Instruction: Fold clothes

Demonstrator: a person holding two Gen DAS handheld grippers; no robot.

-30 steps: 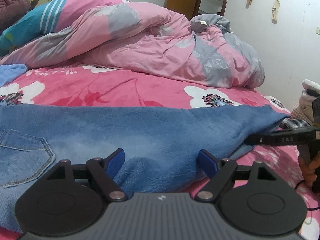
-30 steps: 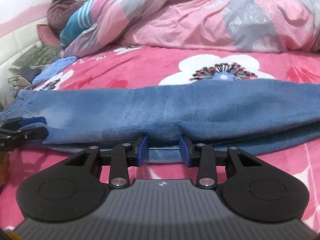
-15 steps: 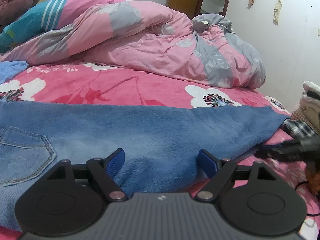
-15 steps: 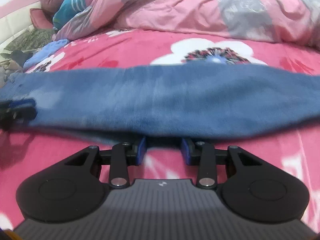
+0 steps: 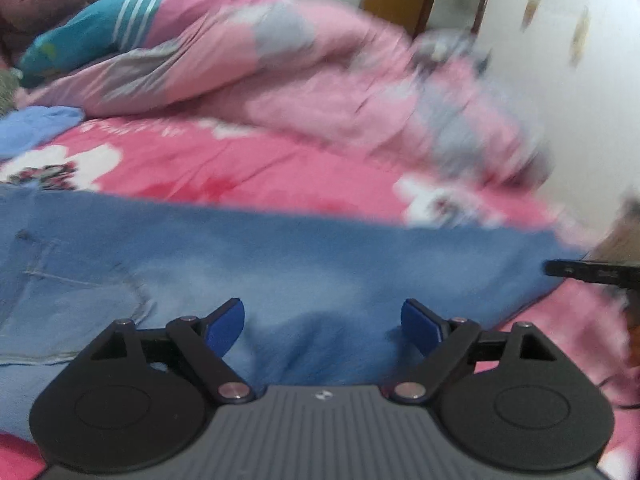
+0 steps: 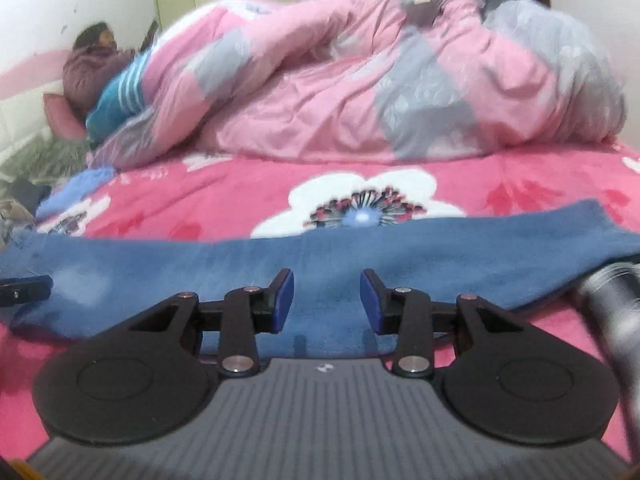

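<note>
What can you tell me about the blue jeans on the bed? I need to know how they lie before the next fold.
The blue jeans look like faded denim, paler at the seat, where a stitched back pocket shows. They lie flat, in a long band across the pink floral bedsheet. The left claw and right claw both hang open at the near edge, neither gripping the cloth.

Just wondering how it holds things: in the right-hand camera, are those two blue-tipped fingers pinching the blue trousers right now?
No. The right gripper stands open, its blue pads apart with the jeans lying flat between them.
</note>
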